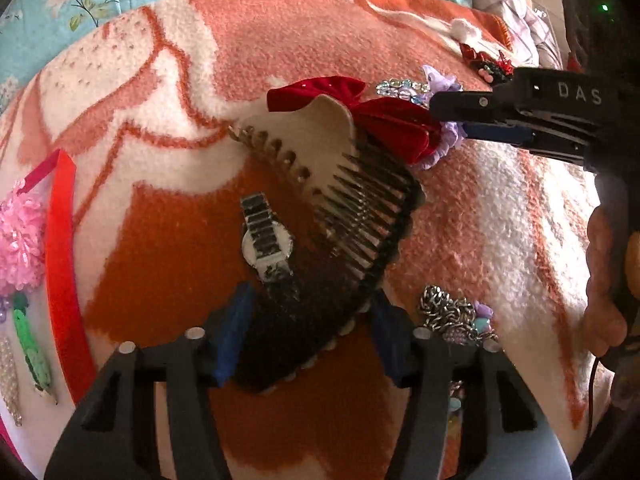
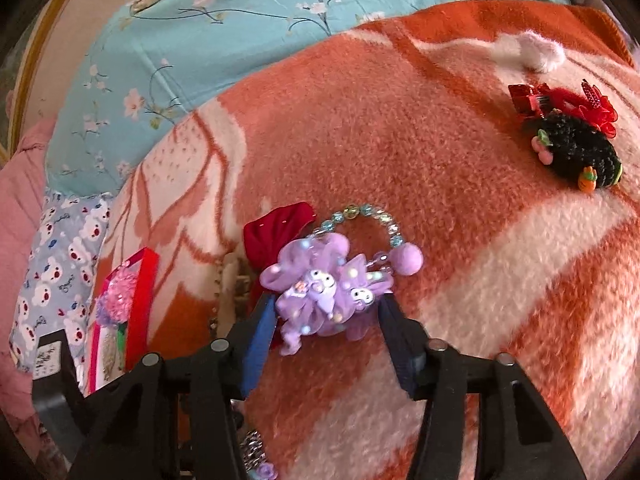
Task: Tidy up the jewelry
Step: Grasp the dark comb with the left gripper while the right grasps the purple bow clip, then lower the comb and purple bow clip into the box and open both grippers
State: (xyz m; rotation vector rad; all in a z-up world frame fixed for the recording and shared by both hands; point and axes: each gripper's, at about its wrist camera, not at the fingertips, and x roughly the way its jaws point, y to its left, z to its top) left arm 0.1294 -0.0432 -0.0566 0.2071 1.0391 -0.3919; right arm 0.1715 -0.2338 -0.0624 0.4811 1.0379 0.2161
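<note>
On an orange and white blanket [image 1: 168,272] lie hair pieces and jewelry. My left gripper [image 1: 310,332] is open around the near end of a large comb-toothed hair clip [image 1: 360,216], its blue pads beside it. A silver and black watch [image 1: 266,240] lies just left of the clip. A red velvet bow [image 1: 384,116] lies behind. My right gripper [image 2: 326,322] is open with its fingers on either side of a purple bow hair piece with cartoon charms [image 2: 324,288]; whether the pads touch it I cannot tell. It shows in the left wrist view [image 1: 472,116] too.
A red headband [image 1: 60,248], pink pompom [image 1: 20,244] and green clip [image 1: 30,344] lie at left. A chain pile [image 1: 452,312] sits by my left gripper. A beaded bracelet [image 2: 368,216], red claw clip [image 2: 532,100] and black crochet scrunchie [image 2: 576,156] lie beyond the right gripper. A blue floral sheet [image 2: 200,32] lies behind.
</note>
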